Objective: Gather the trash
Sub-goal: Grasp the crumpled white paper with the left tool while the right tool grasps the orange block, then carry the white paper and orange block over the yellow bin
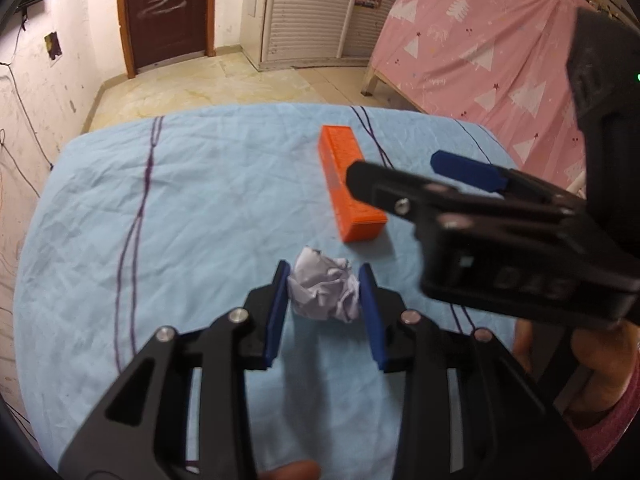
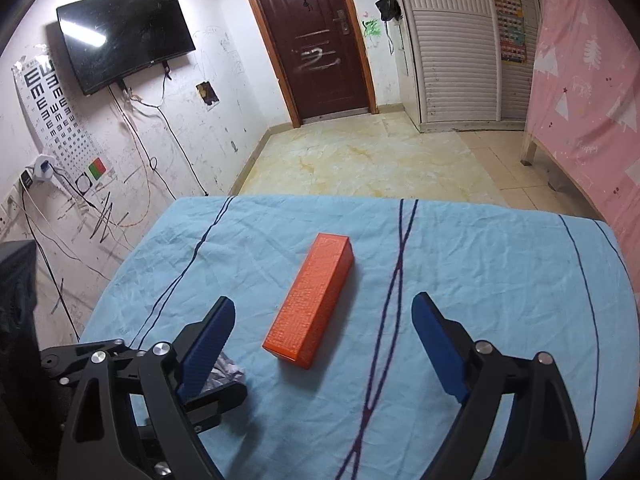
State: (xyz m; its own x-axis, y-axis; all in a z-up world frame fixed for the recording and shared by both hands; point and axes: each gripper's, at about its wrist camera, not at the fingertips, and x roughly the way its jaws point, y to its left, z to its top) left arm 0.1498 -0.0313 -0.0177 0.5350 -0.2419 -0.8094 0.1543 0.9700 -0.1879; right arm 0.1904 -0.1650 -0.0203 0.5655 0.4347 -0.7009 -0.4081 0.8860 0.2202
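Note:
A crumpled ball of white paper [image 1: 324, 292] lies on the light blue tablecloth [image 1: 160, 220]. My left gripper [image 1: 324, 276] has its blue pads against both sides of the ball. In the right wrist view a bit of that paper [image 2: 226, 372] shows behind my right gripper's left finger, with the left gripper's black frame [image 2: 216, 396] around it. A long orange box [image 1: 348, 184] [image 2: 310, 304] lies flat past the paper. My right gripper [image 2: 322, 302] hangs open over the near end of the box, touching nothing; it also shows in the left wrist view [image 1: 394, 168].
The cloth-covered table [image 2: 480, 280] ends at a rounded far edge with tiled floor [image 2: 360, 156] beyond. A bed under a pink sheet [image 1: 480, 52] stands to the right. A person's hand [image 1: 600, 364] holds the right gripper's handle.

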